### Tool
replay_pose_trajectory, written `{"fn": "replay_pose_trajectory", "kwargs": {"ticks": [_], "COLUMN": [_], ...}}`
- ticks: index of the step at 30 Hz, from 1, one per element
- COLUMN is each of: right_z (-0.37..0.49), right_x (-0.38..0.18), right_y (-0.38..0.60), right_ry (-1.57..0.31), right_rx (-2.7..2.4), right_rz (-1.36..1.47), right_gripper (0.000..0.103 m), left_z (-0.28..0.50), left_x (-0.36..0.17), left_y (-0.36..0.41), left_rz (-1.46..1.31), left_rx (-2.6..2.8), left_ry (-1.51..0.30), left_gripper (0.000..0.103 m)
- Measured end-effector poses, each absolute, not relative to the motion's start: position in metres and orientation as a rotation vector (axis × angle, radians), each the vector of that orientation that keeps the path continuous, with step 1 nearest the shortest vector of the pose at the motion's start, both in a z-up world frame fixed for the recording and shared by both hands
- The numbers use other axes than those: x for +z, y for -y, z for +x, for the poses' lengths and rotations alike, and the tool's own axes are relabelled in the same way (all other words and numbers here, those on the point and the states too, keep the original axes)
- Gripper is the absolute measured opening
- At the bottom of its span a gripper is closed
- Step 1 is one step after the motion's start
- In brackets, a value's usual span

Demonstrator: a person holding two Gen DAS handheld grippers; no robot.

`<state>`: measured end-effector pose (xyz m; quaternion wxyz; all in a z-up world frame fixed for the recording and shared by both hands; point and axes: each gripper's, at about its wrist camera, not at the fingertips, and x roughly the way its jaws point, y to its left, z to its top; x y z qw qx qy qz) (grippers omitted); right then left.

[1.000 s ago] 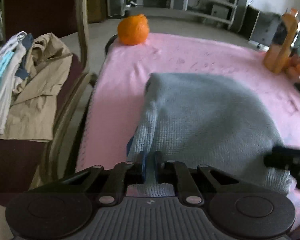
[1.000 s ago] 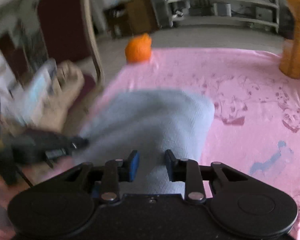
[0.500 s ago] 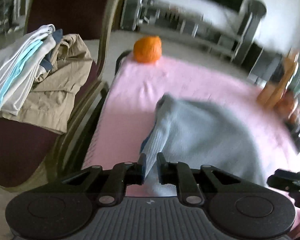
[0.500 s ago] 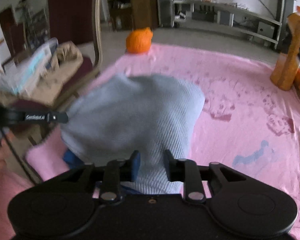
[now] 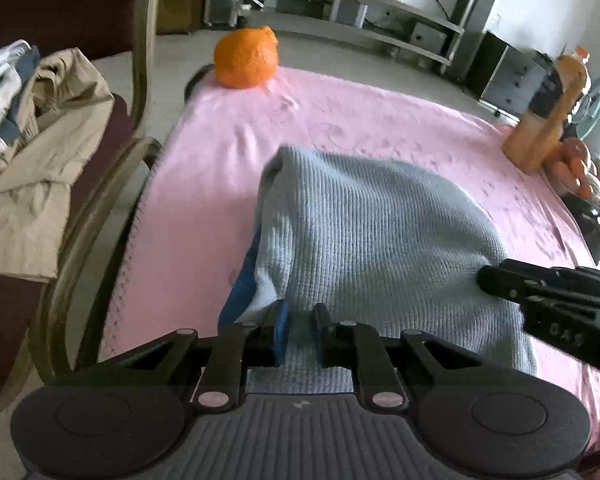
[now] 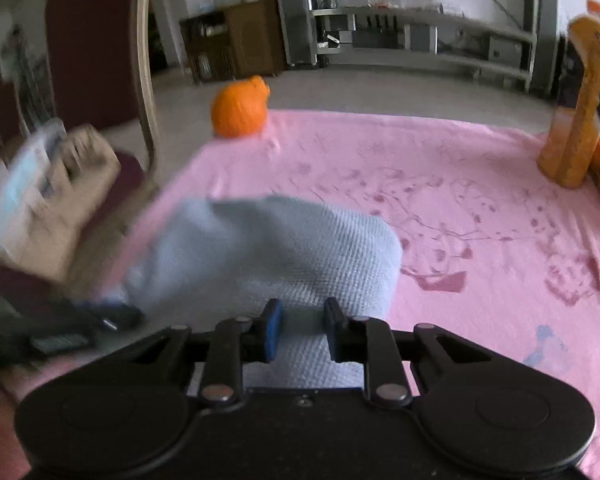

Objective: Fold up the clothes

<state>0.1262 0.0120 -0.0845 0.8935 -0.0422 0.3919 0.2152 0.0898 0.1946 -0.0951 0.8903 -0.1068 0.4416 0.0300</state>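
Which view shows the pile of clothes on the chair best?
The left wrist view: the beige jacket and folded light clothes on the chair appear sharp there. The right wrist view shows the same pile only as a motion-blurred smear.

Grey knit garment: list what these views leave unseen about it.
- Near hem of the grey knit garment: left wrist view, covered by the left gripper.
- Its left edge: right wrist view, motion-blurred.
- Blue layer underneath: mostly hidden by the knit.
- Right gripper: body hides the cloth edge held.
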Motion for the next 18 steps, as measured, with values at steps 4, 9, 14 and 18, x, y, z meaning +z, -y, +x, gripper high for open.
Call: {"fn": "replay_pose_trajectory", "kwargs": {"ticks": [4, 9, 14, 18], "right_z": [0.127, 0.124, 0.106, 0.104], "right_x": [-0.092, -0.072, -0.043, -0.051], "right_y": [-0.01, 0.004, 0.054, 0.088], "right_ry": [-0.835, -0.865, -0.875, -0.937], "right_rx": [0.431, 0.433, 0.445, 0.453], "right_rz": [-0.105, -0.028, 0.21, 0.398], "right_gripper": [0.021, 0.025, 0.055, 0.078], "left_z": [0.09, 0.063, 0.033, 0.04], "left_x": [-0.096, -0.077, -0.068, -0.089], "left_y": [-0.195, -0.227, -0.277, -0.292], "left_rz": [-0.222, -0.416, -0.651, -0.773], "left_rx": [0.065, -0.009, 0.002, 0.041], "left_ry": [-0.916, -0.842, -0.769, -0.888], "left_gripper": [0.016, 0.031, 0.062, 0.074]}}
